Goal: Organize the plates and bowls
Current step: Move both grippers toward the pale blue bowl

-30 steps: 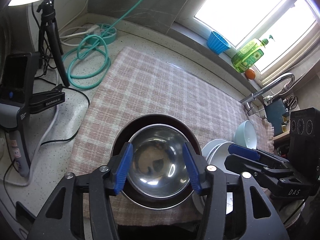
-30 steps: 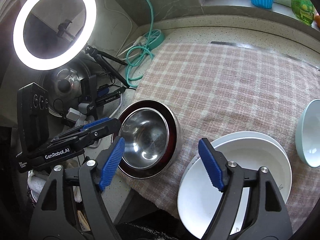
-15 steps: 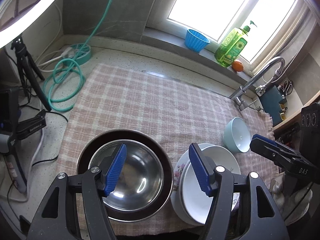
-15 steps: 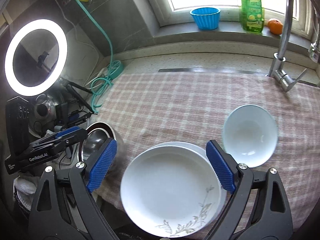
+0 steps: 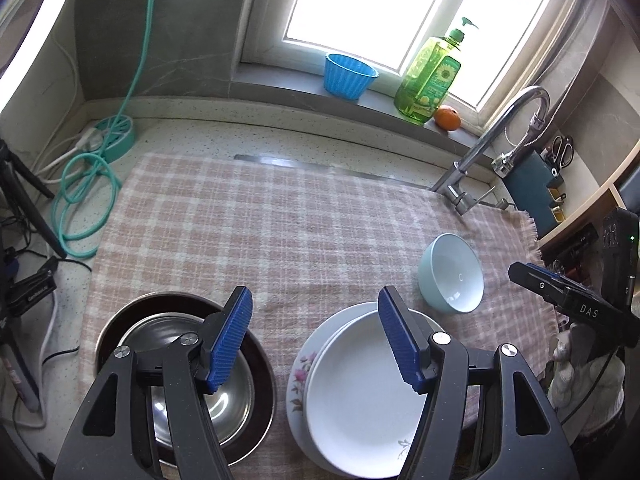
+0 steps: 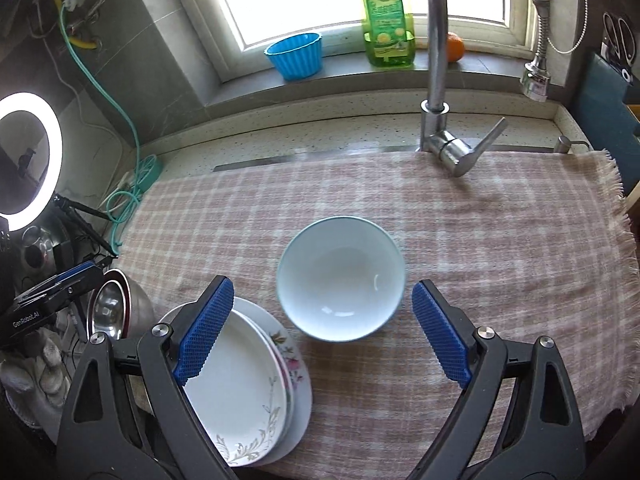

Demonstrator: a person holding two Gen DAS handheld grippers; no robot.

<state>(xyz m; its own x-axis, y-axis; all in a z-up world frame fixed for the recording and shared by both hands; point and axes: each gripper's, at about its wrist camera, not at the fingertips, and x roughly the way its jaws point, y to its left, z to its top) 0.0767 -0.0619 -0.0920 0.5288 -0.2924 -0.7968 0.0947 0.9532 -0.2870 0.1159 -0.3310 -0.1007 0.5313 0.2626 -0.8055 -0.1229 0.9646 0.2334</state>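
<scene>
Now the left tool hangs wide apart and holds nothing, above the gap between the steel bowl and the stack of white plates. That steel bowl sits nested inside a dark-rimmed bowl, both otherwise bare, on the checked cloth covering the counter. Over on the right, the right tool is spread wide too, gripping nothing, its blue fingers flanking the pale blue bowl, which stands upright just beside the plates.
</scene>
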